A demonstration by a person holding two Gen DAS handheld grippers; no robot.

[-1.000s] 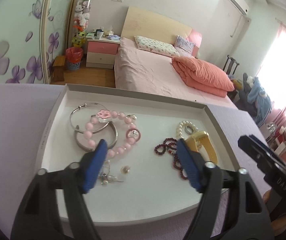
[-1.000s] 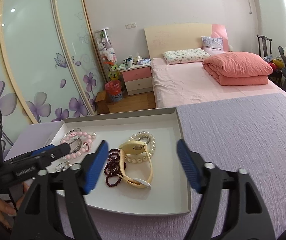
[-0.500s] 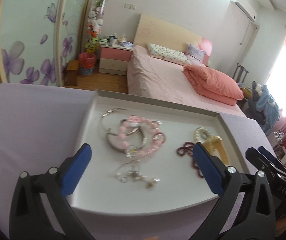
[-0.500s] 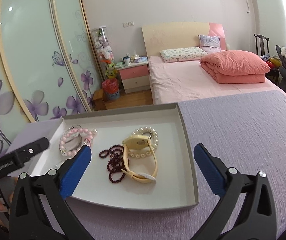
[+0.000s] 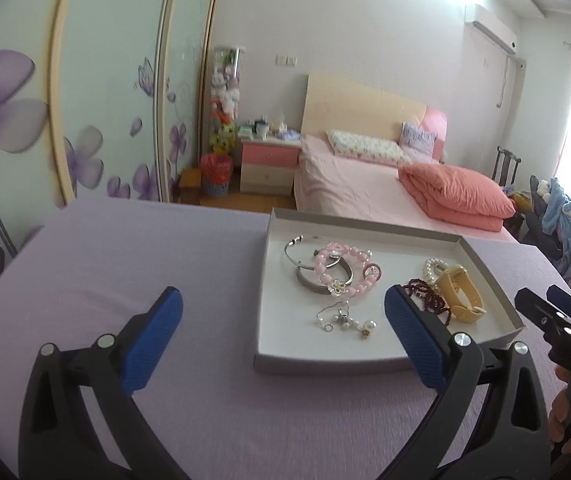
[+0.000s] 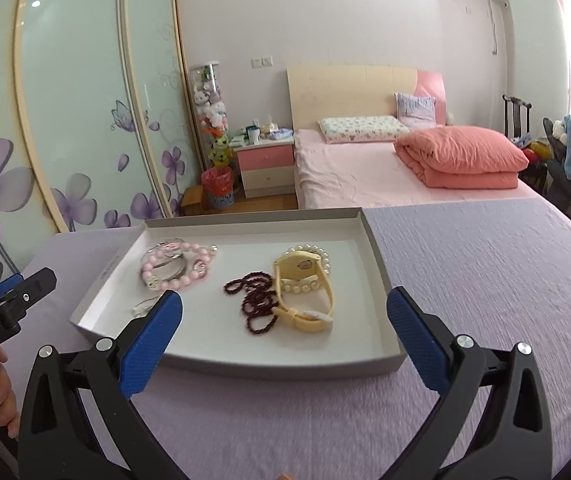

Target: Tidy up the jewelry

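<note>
A shallow white tray (image 5: 325,366) lies on the purple-covered table. It holds a pink bead bracelet (image 5: 325,276) over silver bangles (image 5: 297,256), a thin chain with pearls (image 5: 345,320), a dark red bead string (image 5: 425,296), a yellow wristband (image 5: 461,296) and a pearl bracelet (image 5: 429,268). My left gripper (image 5: 281,332) hangs open and empty in front of the tray's left front corner. My right gripper (image 6: 285,332) is open and empty before the tray (image 6: 277,364), with the red beads (image 6: 257,304) and yellow wristband (image 6: 305,280) just beyond it.
Purple cloth (image 5: 125,272) stretches left of the tray and also to its right (image 6: 485,280). In the left wrist view the right gripper (image 5: 553,320) shows at the right edge. A pink bed (image 6: 365,172), a nightstand and flowered wardrobe doors stand behind the table.
Both grippers' jaws have spread wide. The left gripper has swung to the left and drawn back, so the tray now sits at its right. The right gripper has backed off slightly.
</note>
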